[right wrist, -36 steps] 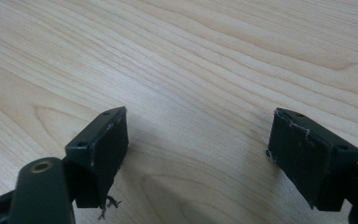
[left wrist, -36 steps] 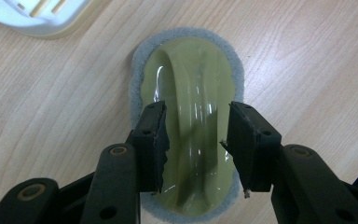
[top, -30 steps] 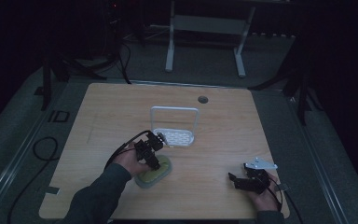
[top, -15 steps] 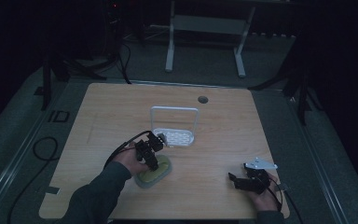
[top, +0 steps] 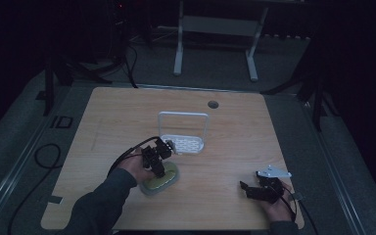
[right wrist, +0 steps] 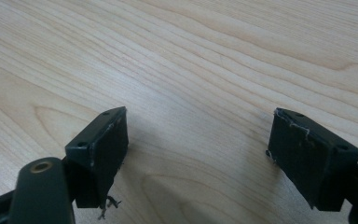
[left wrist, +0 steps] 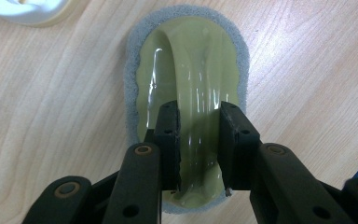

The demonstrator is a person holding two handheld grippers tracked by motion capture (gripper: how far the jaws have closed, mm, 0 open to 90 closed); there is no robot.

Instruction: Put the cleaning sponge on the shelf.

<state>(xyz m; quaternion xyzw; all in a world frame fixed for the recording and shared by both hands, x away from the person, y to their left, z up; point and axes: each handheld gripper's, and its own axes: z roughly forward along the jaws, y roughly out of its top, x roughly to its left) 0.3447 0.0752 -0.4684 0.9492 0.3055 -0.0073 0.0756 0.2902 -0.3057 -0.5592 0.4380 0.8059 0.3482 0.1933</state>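
At the near-left part of the light wooden worktop [top: 127, 117], the left tool [top: 165, 165] has just been closing: a sec ago its jaws stood wide over the yellow-green oval sponge with a grey foam rim [top: 159, 179]; now, in the left gripper view, both black pads press into the sponge's raised glossy strap [left wrist: 193, 88] from either side. The tool is clenched on that strap. The hand itself looks unmoved vs. the earlier high-view frames. Judgement: grasp step is done or nearly so; next likely a lift, and the soft strap may stretch or slip if pulled fast.

Sponge appearance, left gripper view [left wrist: 186, 70]: flat on the worktop, long axis running away from the tool; grey foam border approx. even all round, wavy on one edge; yellow-green top w/ wet-looking highlights; strap arches up along the middle and is squeezed narrower btwn the pads. In the high view it lies just near side of the white perforated soap tray with a tall wire-like frame [top: 186, 143], close to it but apart.

Further right, the right tool [top: 257, 191] rests low at the worktop's near-right corner, well apart from the sponge. Right gripper view: its pads [right wrist: 103, 154] stand wide, nothing btwn them, bare wood beneath. Released, idle.
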